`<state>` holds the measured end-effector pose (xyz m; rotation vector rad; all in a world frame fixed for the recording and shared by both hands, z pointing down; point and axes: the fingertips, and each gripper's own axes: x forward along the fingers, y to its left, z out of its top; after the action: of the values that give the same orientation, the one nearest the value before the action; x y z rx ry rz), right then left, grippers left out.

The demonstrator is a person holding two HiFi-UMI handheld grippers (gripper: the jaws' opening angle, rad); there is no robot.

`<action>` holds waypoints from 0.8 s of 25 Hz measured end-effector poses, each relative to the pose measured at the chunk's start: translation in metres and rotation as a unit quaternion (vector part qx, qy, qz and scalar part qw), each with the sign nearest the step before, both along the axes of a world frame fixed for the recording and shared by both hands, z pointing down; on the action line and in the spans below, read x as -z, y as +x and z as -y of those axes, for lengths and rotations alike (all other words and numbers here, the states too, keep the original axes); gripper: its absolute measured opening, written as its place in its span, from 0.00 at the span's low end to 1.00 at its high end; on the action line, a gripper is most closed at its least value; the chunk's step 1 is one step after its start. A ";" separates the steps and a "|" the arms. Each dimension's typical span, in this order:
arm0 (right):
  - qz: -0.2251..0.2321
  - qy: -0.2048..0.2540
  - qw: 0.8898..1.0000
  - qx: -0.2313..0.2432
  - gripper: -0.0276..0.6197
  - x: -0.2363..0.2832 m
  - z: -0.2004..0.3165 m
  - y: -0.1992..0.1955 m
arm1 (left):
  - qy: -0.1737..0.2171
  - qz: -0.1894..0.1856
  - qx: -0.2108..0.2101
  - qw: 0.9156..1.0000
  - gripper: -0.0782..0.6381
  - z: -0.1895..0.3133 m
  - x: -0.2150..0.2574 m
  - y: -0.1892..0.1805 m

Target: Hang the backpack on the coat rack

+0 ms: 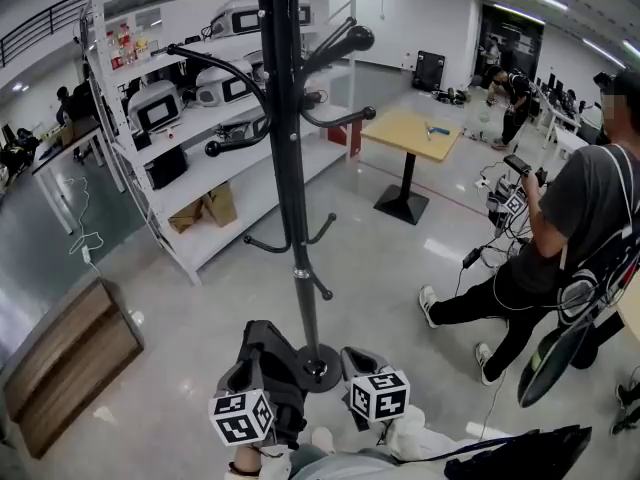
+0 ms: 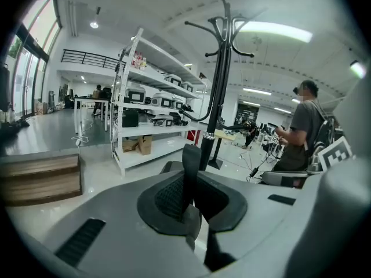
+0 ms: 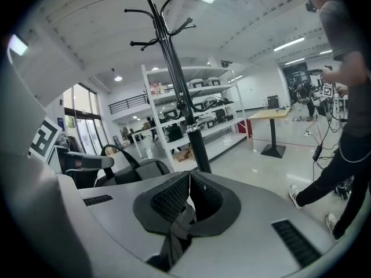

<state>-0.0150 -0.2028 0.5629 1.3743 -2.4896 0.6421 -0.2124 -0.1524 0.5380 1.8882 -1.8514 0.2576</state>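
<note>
I am holding the backpack (image 1: 270, 360), left claw (image 2: 194, 198) and right claw (image 3: 188, 198) each clamped on a strap (image 2: 191, 167), a sound hold for a seemingly soft, saggy load.

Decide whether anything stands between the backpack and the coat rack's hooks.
Nothing visible does. The backpack is low beside the base of the coat rack, and the way up to the hooks looks free. The person stands well to the side.
</note>
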 end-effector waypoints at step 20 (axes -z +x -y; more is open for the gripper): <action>0.002 0.008 1.000 0.004 0.06 0.006 0.059 0.004 | -0.003 0.014 0.029 0.999 0.14 0.060 0.009 -0.019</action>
<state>-0.0112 -0.2613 0.5566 1.3694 -2.5068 0.6241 -0.2312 -0.2123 0.5285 1.8327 -1.9190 0.2703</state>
